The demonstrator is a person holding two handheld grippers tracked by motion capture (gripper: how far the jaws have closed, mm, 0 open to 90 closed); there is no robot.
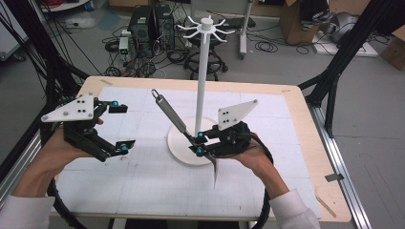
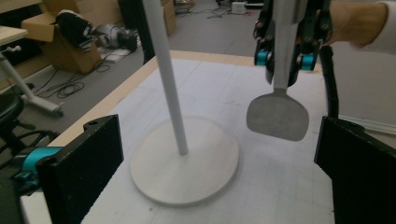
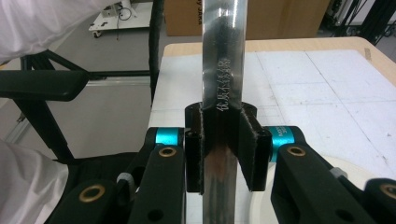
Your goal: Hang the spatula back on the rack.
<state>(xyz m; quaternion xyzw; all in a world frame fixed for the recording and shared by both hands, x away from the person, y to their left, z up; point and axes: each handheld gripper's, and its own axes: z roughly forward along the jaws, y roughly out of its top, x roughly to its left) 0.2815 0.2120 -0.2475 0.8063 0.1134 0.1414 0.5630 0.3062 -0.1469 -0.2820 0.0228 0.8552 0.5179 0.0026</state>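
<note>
Engraved Chinese characters on spatula handle (image 3: 223,79); exact reading unclear. Small print on blue sleeve illegible.

Steel-grey spatula (image 1: 177,120); white stand (image 1: 202,86); black hand-held gripper (image 1: 197,143), blue joints; white gridded mat (image 1: 143,176).

The stand (image 1: 200,138) sits mid-surface (image 1: 143,191); the spatula (image 1: 172,114) slants across its front in the right gripper (image 1: 199,143), with the left gripper (image 1: 122,126) well apart at left
</note>
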